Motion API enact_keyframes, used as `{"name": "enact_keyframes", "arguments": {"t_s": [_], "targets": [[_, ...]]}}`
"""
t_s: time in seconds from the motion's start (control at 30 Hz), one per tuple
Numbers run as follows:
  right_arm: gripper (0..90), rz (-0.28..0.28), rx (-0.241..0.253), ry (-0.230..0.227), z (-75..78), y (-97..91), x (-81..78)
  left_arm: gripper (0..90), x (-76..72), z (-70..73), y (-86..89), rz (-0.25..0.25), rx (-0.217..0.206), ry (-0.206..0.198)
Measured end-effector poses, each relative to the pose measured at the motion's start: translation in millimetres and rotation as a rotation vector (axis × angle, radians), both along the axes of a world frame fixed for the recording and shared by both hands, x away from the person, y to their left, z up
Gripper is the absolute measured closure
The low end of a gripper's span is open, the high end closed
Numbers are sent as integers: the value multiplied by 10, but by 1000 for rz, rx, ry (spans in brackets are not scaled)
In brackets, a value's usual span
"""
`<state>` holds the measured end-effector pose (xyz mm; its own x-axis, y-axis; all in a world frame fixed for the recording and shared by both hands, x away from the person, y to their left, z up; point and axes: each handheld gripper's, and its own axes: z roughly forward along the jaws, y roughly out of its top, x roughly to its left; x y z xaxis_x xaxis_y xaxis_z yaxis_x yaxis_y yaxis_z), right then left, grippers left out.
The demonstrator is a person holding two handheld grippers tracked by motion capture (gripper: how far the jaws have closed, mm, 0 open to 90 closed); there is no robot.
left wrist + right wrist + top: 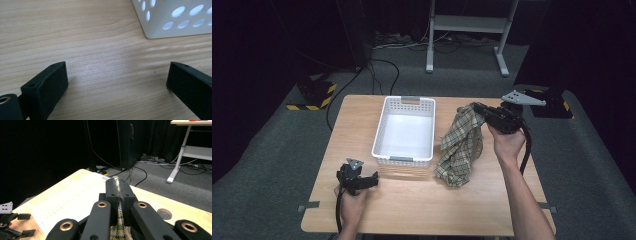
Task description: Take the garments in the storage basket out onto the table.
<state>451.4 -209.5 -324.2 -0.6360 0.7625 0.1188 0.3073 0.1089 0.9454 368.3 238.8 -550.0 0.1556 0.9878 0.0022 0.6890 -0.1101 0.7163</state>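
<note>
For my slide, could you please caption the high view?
Right gripper lifts a plaid cloth beside an empty white basket; left gripper rests open on the table.

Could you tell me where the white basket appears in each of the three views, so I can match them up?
High view: the white basket stands at the table's centre, left of the hanging plaid cloth.
Left gripper view: its perforated corner fills the upper right, beyond the open jaws.
Right gripper view: a pale, washed-out shape left of the jaws clamping the cloth.
Shared landmark: the wooden table.
</note>
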Motion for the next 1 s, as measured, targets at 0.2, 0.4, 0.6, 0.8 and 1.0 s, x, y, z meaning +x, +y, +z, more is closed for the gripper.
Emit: {"name": "enact_keyframes", "arguments": {"t_s": [0.2, 0.4, 0.6, 0.8, 1.0], "targets": [[886, -3, 0, 11, -62, -17, -1, 37, 0, 0, 0, 0, 0, 0], [886, -5, -7, 19, -126, -24, 4, 37, 0, 0, 0, 0, 0, 0], [886, -3, -8, 31, -192, -23, 10, 37, 0, 0, -1, 0, 0, 0], [885, -5, -12, 38, -246, -31, 8, 37, 0, 0, -1, 1, 1, 0], [885, -9, -25, 51, -314, -37, 15, 37, 0, 0, -1, 1, 1, 0]]}}
